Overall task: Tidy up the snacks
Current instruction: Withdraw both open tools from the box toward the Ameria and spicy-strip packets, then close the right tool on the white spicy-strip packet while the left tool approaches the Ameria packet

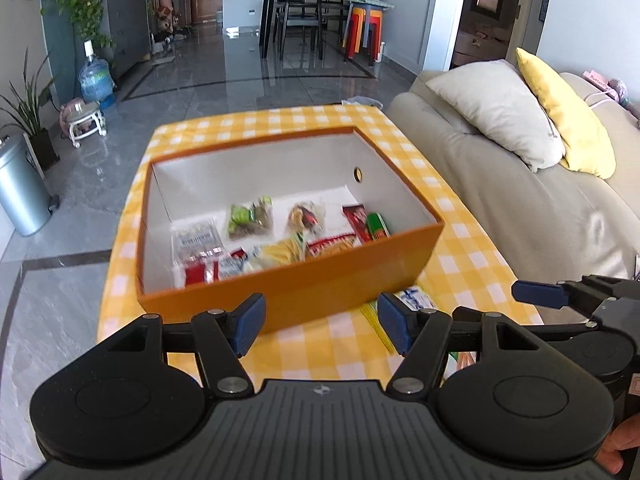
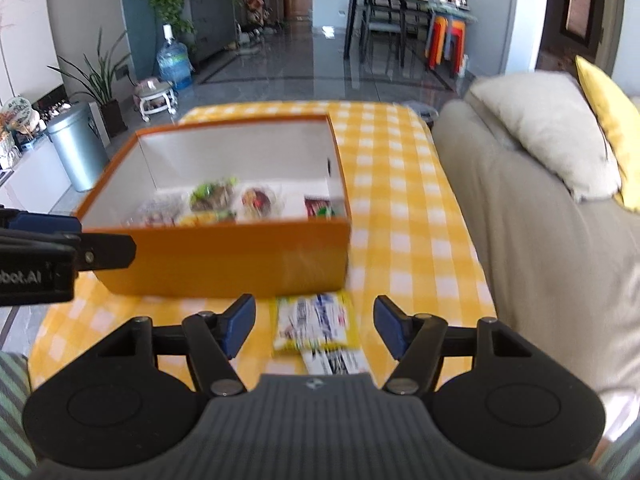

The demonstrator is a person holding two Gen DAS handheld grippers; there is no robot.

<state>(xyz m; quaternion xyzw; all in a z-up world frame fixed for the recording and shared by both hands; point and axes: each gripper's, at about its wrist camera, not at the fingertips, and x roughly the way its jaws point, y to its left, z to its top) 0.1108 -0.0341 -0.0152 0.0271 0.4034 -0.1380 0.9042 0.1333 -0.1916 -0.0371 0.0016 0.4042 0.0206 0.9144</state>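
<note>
**Loose snack packets lie before the orange box**

We see two flat snack packets (image 2: 316, 322) lying on the yellow checked tablecloth (image 2: 400, 208), low in the centre of the right wrist view, just in front of the near wall of the orange box (image 2: 224, 256). The upper packet has a yellow border with a white panel and blue and red print; its long axis runs up and down the frame, its far end pointing at the box. A second white packet (image 2: 336, 362) pokes out from beneath it, angled slightly toward the lower right. Both are blurred, so we cannot read the print.

The right gripper (image 2: 314, 330) has its jaws spread, one blue pad on each side of the packets, neither pressing on them. The left gripper (image 1: 320, 322) is spread too, with nothing between its pads, low in the left wrist view facing the box's near wall.

Inside the white-lined box we make out several packets (image 1: 280, 240) on the floor: green, red, yellow and clear wrappers, mostly toward the near side.
</note>
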